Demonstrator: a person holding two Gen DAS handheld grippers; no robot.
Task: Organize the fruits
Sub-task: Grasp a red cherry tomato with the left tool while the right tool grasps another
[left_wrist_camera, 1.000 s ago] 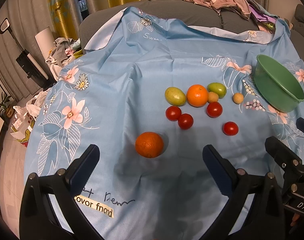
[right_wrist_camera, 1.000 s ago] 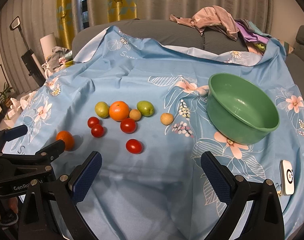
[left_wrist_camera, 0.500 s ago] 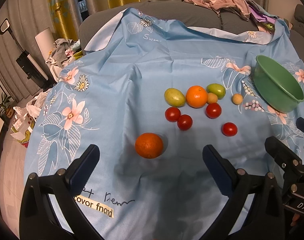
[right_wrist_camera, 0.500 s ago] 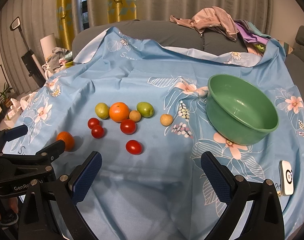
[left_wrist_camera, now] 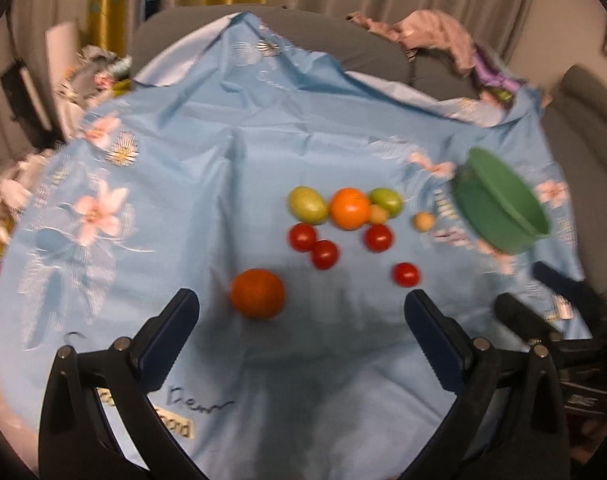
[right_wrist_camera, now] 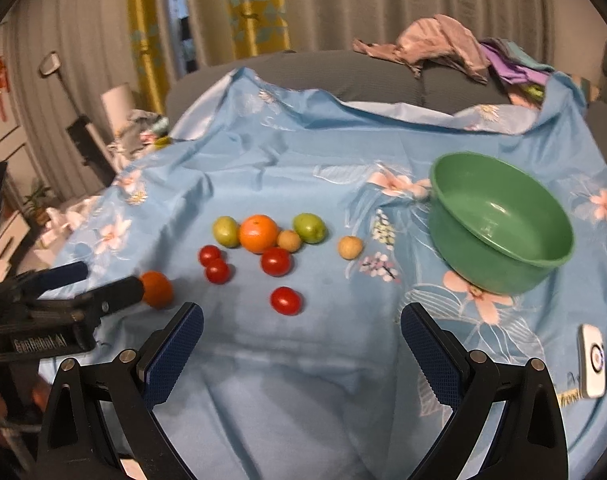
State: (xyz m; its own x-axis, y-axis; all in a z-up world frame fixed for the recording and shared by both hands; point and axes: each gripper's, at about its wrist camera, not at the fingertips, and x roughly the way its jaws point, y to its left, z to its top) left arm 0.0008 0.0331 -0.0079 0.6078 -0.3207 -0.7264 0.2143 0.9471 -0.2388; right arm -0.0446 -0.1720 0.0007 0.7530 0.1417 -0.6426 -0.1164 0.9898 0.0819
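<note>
Fruits lie on a blue flowered cloth [left_wrist_camera: 243, 168]. A dark orange [left_wrist_camera: 257, 294] sits nearest, just ahead of my open, empty left gripper [left_wrist_camera: 301, 330]. Behind it lie a brighter orange [left_wrist_camera: 349, 208], two green fruits [left_wrist_camera: 306, 204] [left_wrist_camera: 385, 199], several red tomatoes [left_wrist_camera: 302, 237] and two small tan fruits [left_wrist_camera: 424, 221]. An empty green bowl [right_wrist_camera: 499, 224] stands at the right. My right gripper [right_wrist_camera: 301, 342] is open and empty, with a tomato [right_wrist_camera: 286, 300] just ahead. The left gripper also shows in the right wrist view [right_wrist_camera: 87, 286], beside the dark orange [right_wrist_camera: 156, 289].
A white remote-like device [right_wrist_camera: 591, 354] lies on the cloth near the right edge. Clothes [right_wrist_camera: 435, 46] are piled on the grey sofa back behind. Curtains and clutter [right_wrist_camera: 139, 128] stand at the far left.
Both views have shifted forward and tilted slightly, and the left view is blurred by motion. The fruits and bowl lie where they were. Both grippers stay open.
</note>
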